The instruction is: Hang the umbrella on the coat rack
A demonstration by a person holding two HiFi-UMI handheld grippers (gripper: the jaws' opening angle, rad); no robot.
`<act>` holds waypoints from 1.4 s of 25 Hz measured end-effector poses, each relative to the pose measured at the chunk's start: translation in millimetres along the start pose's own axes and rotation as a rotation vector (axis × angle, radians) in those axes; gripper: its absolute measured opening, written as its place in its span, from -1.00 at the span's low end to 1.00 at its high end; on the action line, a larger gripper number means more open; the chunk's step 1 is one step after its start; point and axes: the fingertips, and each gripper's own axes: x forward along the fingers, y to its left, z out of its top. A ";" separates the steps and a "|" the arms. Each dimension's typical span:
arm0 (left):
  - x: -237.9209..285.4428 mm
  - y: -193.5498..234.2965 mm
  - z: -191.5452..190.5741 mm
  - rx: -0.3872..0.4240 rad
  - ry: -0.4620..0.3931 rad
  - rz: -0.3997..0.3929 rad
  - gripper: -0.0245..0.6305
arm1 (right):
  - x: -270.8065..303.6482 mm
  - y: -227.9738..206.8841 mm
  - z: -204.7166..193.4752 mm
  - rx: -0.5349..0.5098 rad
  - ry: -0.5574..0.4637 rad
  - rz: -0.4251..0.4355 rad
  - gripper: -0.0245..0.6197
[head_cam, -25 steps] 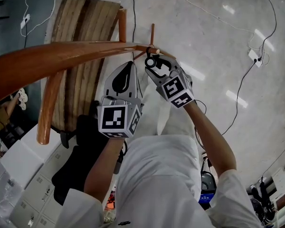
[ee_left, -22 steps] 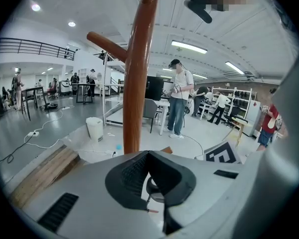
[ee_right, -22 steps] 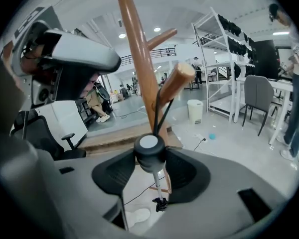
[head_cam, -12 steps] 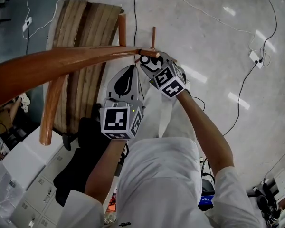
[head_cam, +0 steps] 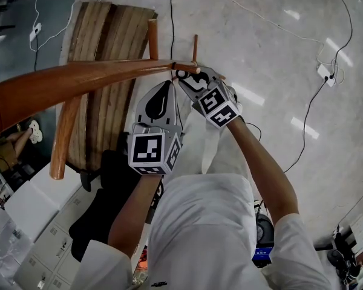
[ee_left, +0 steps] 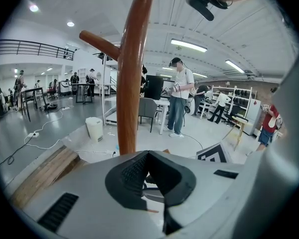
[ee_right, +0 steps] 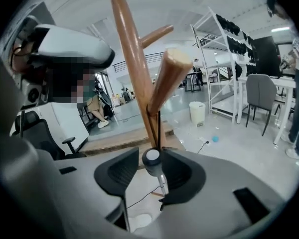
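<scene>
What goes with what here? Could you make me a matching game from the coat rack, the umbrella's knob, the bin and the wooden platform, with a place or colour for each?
Things:
1 coat rack
2 umbrella's knob
3 bin
4 wooden platform

Descriptions:
A white, standing on the floor beyond the rack
B between the jaws of the right gripper, under a peg
C flat planks at the rack's foot
D reddish-brown upright pole with slanting pegs

Pairs: 1-D, 2-B, 3-A, 4-C.

The right gripper's jaws have just been closing, with the knob between them.

Umbrella handle (ee_right: 153,162) lies just below the coat rack peg (ee_right: 169,76).
</scene>
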 end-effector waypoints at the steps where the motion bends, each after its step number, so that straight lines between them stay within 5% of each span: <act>1: -0.4 -1.4 0.9 0.002 0.000 -0.001 -0.92 | -5.6 1.3 -0.2 -0.002 -0.002 -0.001 -0.46; 10: -20.9 -18.4 30.8 0.003 -0.043 -0.025 -0.92 | -93.7 -1.1 30.1 0.058 -0.095 -0.084 -0.57; 16: -50.1 -47.7 69.7 0.027 -0.109 -0.086 -0.92 | -175.3 -6.6 83.1 0.061 -0.213 -0.189 -0.91; 28: -108.8 -95.5 146.9 0.042 -0.219 -0.185 -0.92 | -325.3 7.8 167.4 0.136 -0.328 -0.406 -0.91; 35: -147.5 -122.6 185.6 0.028 -0.283 -0.301 -0.92 | -398.4 31.2 196.8 0.178 -0.476 -0.450 -0.91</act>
